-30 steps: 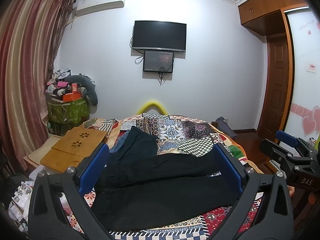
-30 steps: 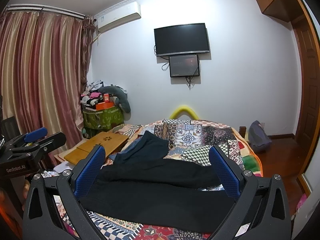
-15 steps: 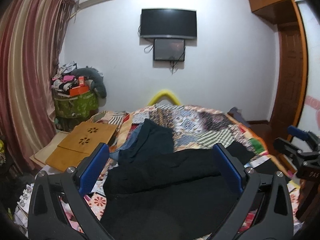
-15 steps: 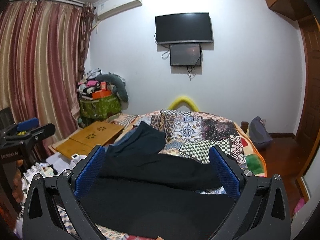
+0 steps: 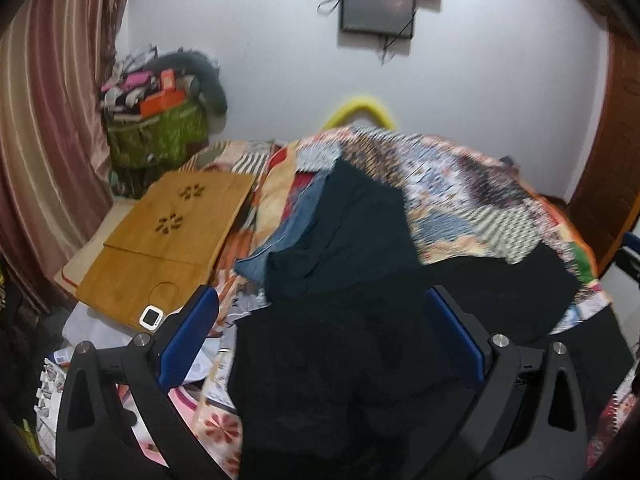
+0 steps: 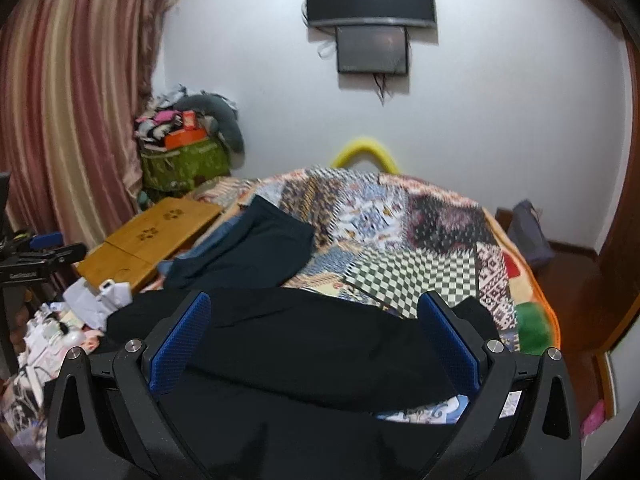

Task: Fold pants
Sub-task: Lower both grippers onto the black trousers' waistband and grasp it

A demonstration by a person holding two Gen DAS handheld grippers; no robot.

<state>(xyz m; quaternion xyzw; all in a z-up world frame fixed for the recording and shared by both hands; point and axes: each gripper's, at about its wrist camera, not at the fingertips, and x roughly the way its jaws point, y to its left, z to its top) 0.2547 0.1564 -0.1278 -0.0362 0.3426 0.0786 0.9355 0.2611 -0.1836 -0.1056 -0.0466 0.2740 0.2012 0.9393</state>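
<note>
Black pants (image 5: 360,352) lie spread across the near end of a bed with a patchwork quilt (image 5: 460,200); they also show in the right wrist view (image 6: 320,352). My left gripper (image 5: 322,336) is open and empty, hovering over the pants' left part. My right gripper (image 6: 314,338) is open and empty, above the pants' legs. The left gripper also shows at the left edge of the right wrist view (image 6: 36,256). The pants' near edge is hidden under the gripper bodies.
A dark teal garment (image 5: 348,232) on blue cloth lies beyond the pants. A wooden lap desk (image 5: 168,236) sits left of the bed, with papers and clutter (image 6: 60,328) on the floor. A green basket (image 5: 160,136) and curtains (image 5: 48,120) stand left; door (image 5: 612,184) right.
Both grippers have moved forward and tipped down toward the pants, which now fill more of each view. Both stay open and empty.
</note>
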